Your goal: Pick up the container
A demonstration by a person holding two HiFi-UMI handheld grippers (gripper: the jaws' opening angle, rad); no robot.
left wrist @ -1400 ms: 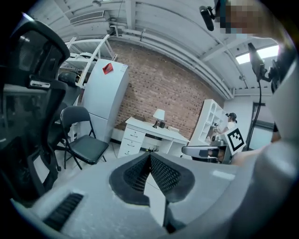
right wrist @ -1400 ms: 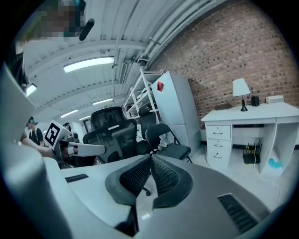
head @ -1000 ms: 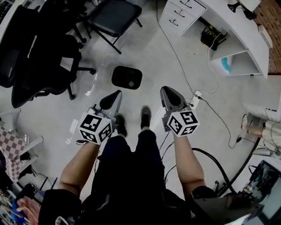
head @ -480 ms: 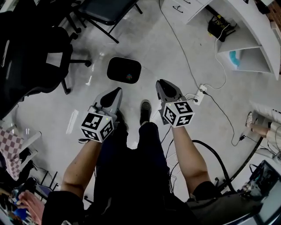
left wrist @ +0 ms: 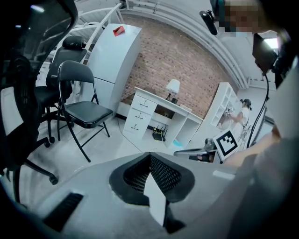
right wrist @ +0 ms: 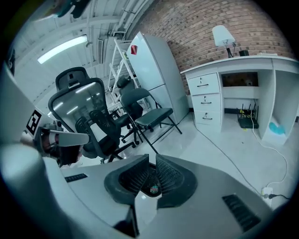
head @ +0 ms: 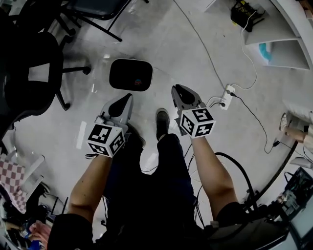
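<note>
Nearest us: our legs and one shoe [head: 163, 122] on the floor [head: 195, 53]. We hold the L gripper [head: 127, 99] and R gripper [head: 177, 90] out front, both w/ jaws closed and nothing in them. Just past the tips, the black container [head: 130, 74] lies flat on the floor, nearer the L gripper, touching neither. Beyond: office chair [head: 29, 63] at left, folding chair [head: 93, 7] at top, desk [head: 293, 29] far right.

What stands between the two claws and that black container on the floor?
Nothing visible: only bare floor separates the left gripper and right gripper from the container. The chairs stand off to the left.
</note>
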